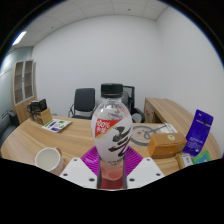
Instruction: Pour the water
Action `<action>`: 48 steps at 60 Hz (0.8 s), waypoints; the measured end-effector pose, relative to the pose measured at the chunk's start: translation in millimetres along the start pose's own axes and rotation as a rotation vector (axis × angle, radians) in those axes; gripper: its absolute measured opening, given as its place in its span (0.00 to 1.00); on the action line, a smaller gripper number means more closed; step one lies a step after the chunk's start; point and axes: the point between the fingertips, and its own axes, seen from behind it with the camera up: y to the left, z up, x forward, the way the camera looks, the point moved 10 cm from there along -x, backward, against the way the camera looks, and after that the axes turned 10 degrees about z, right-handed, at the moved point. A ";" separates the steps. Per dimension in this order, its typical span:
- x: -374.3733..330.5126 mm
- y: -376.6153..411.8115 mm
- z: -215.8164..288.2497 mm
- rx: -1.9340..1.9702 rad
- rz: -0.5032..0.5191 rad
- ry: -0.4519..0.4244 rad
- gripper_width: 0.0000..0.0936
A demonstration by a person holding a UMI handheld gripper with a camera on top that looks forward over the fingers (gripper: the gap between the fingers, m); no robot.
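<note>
Water bottle (pixel 112 132), white-capped with a red-and-white label, clamped upright between the purple pads of the tongs (pixel 112 170), raised above the wooden table (pixel 25 140). Cap apparently on, so no pouring begun yet, as judged. Likely receiver: a pale cup (pixel 47 159) standing on the table, off to the left of the fingers, contents not discernible. Left to do: uncapping if needed, carrying across, tilting over the cup.

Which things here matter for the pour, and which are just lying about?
For the job: bottle, held upright between both fingers of the gripper; cup on the table, beside the fingers.

Lying about: purple packet, orange block, office chair, book.
</note>
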 end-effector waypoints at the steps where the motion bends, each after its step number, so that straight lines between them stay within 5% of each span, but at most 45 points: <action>1: 2.6 -1.6 -3.7 0.006 0.005 0.003 0.30; 17: 11.6 -2.3 -41.0 0.043 0.036 0.009 0.33; 23: 10.7 -2.5 -39.9 0.045 0.042 0.015 0.42; 28: 9.6 -1.6 -40.5 0.042 0.054 0.051 0.55; 34: -3.3 0.6 -38.8 0.043 0.035 0.097 0.93; 48: -86.7 31.5 -13.3 0.028 -0.082 0.136 0.92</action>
